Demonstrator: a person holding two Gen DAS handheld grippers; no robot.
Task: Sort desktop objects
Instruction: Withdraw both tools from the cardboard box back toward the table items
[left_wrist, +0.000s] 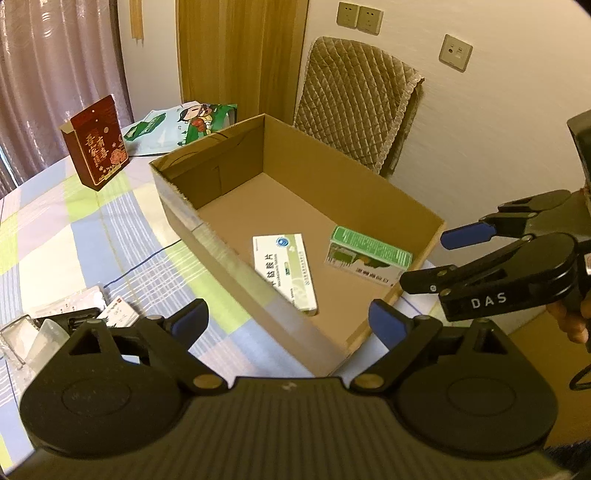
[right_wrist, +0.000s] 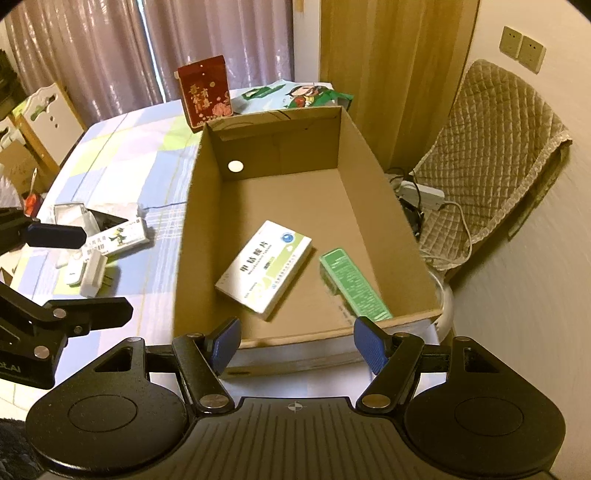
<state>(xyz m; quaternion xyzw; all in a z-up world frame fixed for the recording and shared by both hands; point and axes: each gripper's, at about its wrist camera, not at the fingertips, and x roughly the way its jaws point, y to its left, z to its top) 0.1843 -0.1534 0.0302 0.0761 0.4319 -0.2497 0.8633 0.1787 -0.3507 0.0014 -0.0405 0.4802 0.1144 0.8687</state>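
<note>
An open cardboard box (left_wrist: 373, 173) (right_wrist: 373, 173) stands on the checked tablecloth. Inside lie a white and green medicine box (left_wrist: 286, 271) (right_wrist: 264, 269) and a green carton (left_wrist: 369, 254) (right_wrist: 352, 284). My left gripper (left_wrist: 290, 319) is open and empty above the box's near left wall. My right gripper (right_wrist: 295, 341) is open and empty over the box's near edge; it also shows in the left wrist view (left_wrist: 428, 258). A pile of small white items (right_wrist: 99, 247) (left_wrist: 74, 314) lies left of the box.
A red gift box (left_wrist: 96, 144) (right_wrist: 205, 94) stands at the far side of the table. A green cartoon bag (left_wrist: 184, 125) (right_wrist: 295, 94) lies behind the cardboard box. A chair with a quilted cover (left_wrist: 354, 103) (right_wrist: 487, 162) stands by the wall.
</note>
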